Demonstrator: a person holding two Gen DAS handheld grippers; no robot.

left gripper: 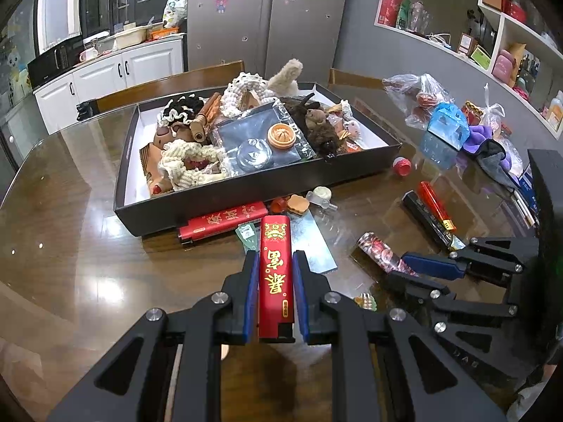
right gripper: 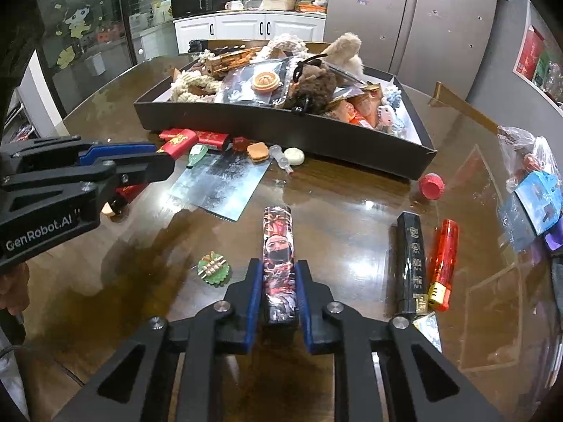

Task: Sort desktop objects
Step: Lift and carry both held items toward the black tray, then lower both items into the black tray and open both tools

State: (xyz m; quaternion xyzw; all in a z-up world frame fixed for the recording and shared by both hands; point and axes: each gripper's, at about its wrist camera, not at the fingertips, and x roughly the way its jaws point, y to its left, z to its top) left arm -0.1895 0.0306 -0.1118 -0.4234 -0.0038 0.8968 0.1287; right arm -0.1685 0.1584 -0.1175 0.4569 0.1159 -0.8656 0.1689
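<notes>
Left wrist view: left gripper (left gripper: 274, 258) clamps glossy red rectangular lighter (left gripper: 276, 274).

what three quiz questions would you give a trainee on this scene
1. True or false: the left gripper holds a red lighter.
2. Which lies right beside the black lighter? A) clear red lighter B) burger toy C) plush toy
3. What is between the jaws of the right gripper?

Key: 1 true; 2 A; 3 the patterned lighter.
</notes>
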